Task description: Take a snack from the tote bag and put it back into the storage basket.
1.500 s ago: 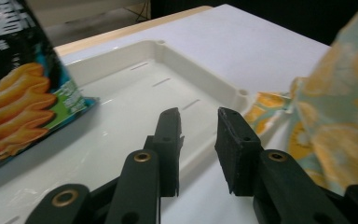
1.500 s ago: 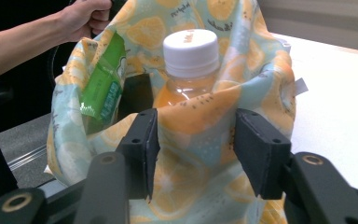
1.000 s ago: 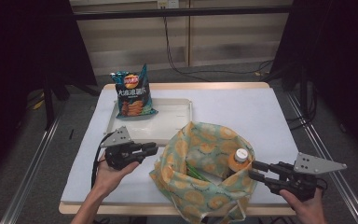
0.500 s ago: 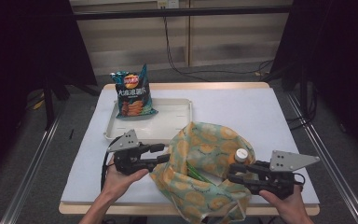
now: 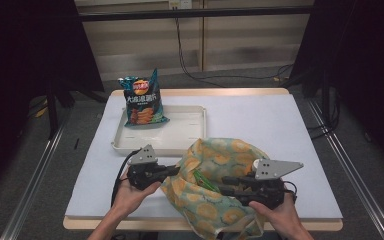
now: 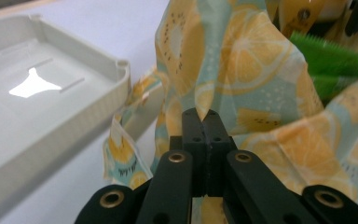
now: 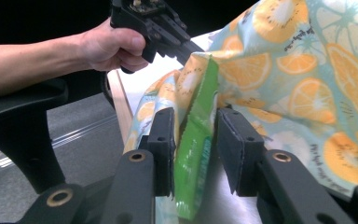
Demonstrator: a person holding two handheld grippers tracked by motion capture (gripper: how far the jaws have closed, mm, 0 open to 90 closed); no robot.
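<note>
A cloth bag (image 5: 220,150) printed with orange slices sits open at the table's front middle. My left gripper (image 5: 177,171) is at its left rim. Its jaws have just been closing and now stand shut (image 6: 204,119) on a fold of the cloth (image 6: 242,56). My right gripper (image 5: 220,187) reaches into the bag from the right. A green packet (image 7: 193,154) stands between its jaws (image 7: 196,114) with a thin gap at one pad, so it is open. The same green packet (image 5: 205,181) shows inside the bag's mouth. The left gripper (image 7: 191,49) appears at the bag's far rim in the right gripper view.
A white tray (image 5: 190,135) lies behind the bag, close to its left rim (image 6: 51,121). A blue chip bag (image 5: 142,102) stands on the tray's far left corner. A small white cap (image 5: 254,163) peeks out of the cloth bag. The table's front edge is just under both hands.
The right gripper has moved left, from outside the bag into its mouth and around the green packet. The left gripper has shifted right to the bag's rim and closed on the cloth.
</note>
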